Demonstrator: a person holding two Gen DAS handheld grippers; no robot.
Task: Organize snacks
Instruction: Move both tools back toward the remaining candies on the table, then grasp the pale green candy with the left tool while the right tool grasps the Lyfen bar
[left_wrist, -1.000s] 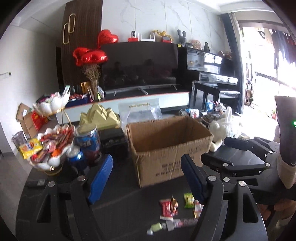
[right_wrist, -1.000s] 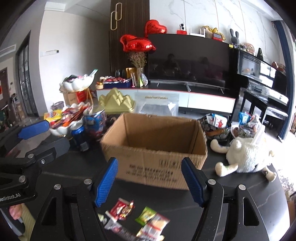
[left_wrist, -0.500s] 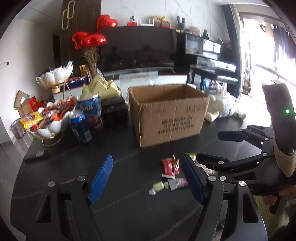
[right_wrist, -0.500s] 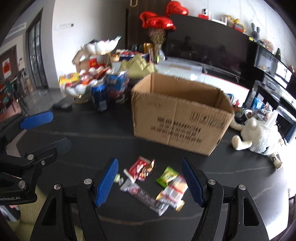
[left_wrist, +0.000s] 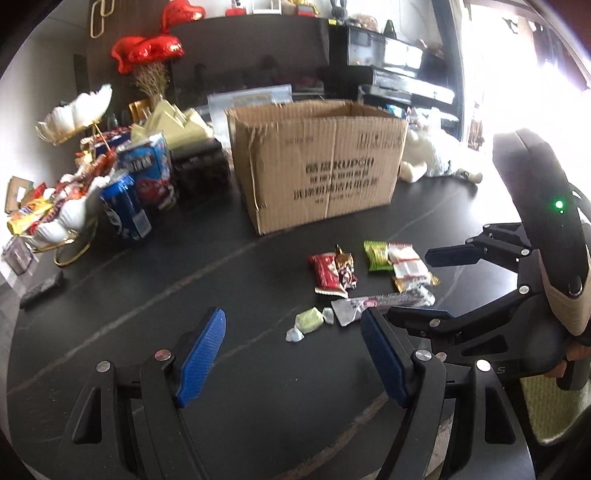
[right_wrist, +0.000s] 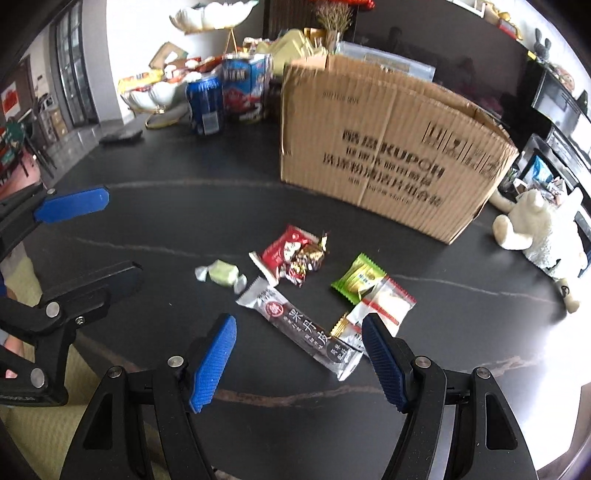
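Note:
Several wrapped snacks lie on the black table (right_wrist: 155, 236) in front of an open cardboard box (right_wrist: 391, 158): a red packet (right_wrist: 284, 251), a pale green candy (right_wrist: 221, 275), a long silver bar (right_wrist: 303, 328), a green packet (right_wrist: 358, 278) and a clear white packet (right_wrist: 384, 308). My right gripper (right_wrist: 299, 350) is open and empty, just above the long bar. My left gripper (left_wrist: 293, 354) is open and empty, just short of the green candy (left_wrist: 309, 320). The box also shows in the left wrist view (left_wrist: 317, 162).
A blue can (left_wrist: 125, 210), a blue snack bag (left_wrist: 149, 171) and a white tiered dish of snacks (left_wrist: 62, 206) stand at the left. A white plush toy (right_wrist: 543, 232) lies right of the box. A dark remote (left_wrist: 40, 290) lies near the left table edge.
Both grippers have tilted down and dropped toward the snacks on the table; the box and snacks look nearer and larger. Both stay open.

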